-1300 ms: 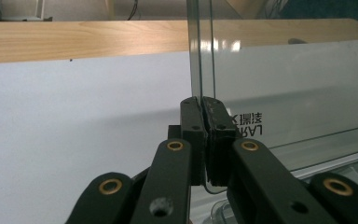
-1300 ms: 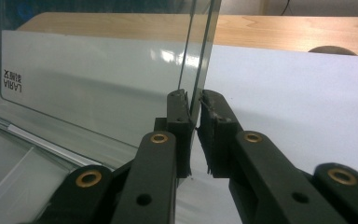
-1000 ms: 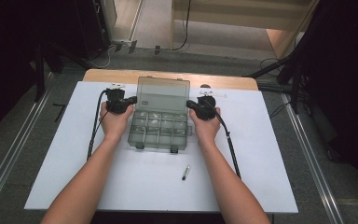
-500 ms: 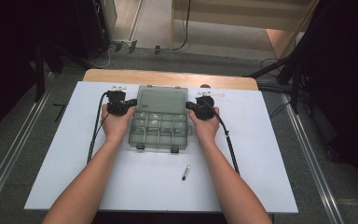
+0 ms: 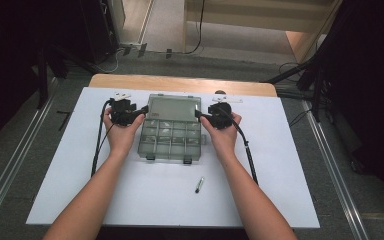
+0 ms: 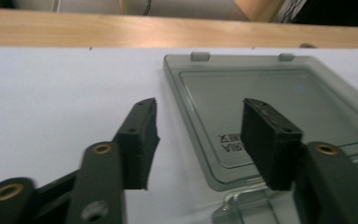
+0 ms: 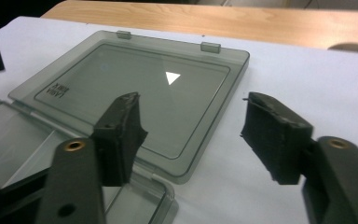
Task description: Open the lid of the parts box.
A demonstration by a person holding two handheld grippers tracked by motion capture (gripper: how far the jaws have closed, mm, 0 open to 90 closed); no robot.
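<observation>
The white desk (image 5: 80,190) lies under my tongs. Between them sits the clear grey plastic compartment box (image 5: 170,142), its lid (image 5: 173,108) laid flat open. My left tongs (image 5: 141,112) and right tongs (image 5: 199,114) both gape, straddling the lid's near corners without gripping. Behind my right tongs lies a small dark pen-like stick (image 5: 199,184).

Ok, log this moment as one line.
clear grey plastic compartment box: lid flat open | left hand-held gripper: open | right hand-held gripper: open
</observation>
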